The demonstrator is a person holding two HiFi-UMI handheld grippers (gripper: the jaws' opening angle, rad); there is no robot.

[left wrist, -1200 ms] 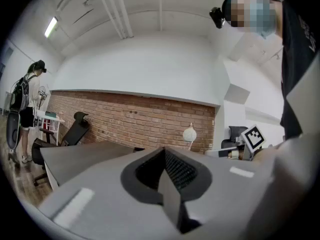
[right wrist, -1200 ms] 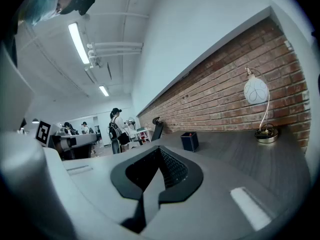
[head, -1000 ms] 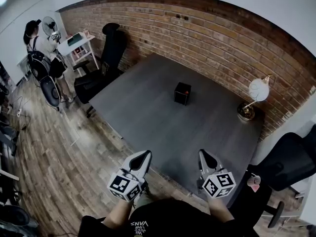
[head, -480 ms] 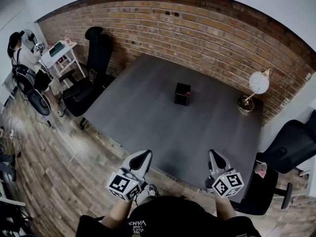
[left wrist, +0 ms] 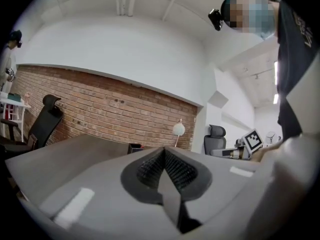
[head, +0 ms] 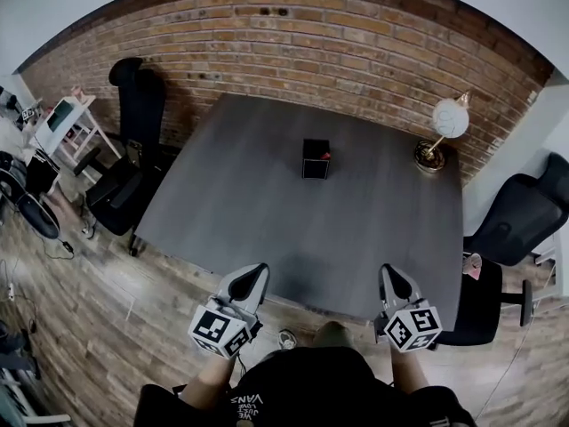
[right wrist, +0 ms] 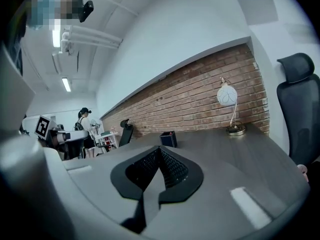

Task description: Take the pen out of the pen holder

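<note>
A red brick wall (head: 338, 34) runs across the far side of the room, with plank wood floor (head: 89, 301) below it on the near and left sides. A large dark grey table (head: 267, 212) stands against the wall and fills the middle of the head view. A black office chair (head: 133, 140) stands at its left end and another black chair (head: 520, 221) off its right end; a small white side table (head: 67, 123) stands further left. The person stands at the table's near edge with both forearms stretched forward and level, held about shoulder-width apart. The left gripper (head: 256, 272) is over the floor just short of the table edge, and the right gripper (head: 389, 274) is over the table's near right corner. Both point toward the wall, well apart from everything on the table, each with its marker cube (head: 218, 332) nearest the body. In each gripper view the two ribbed pads meet at the tip with nothing between them, so both grippers are closed and empty. A lamp (head: 442, 127) with a white globe and a brass base stands on the far right corner. The black square pen holder (head: 315, 158) stands upright near the table's middle, toward the wall. The pen (head: 326, 156) is in it, showing only as a small red tip at its right rim.
</note>
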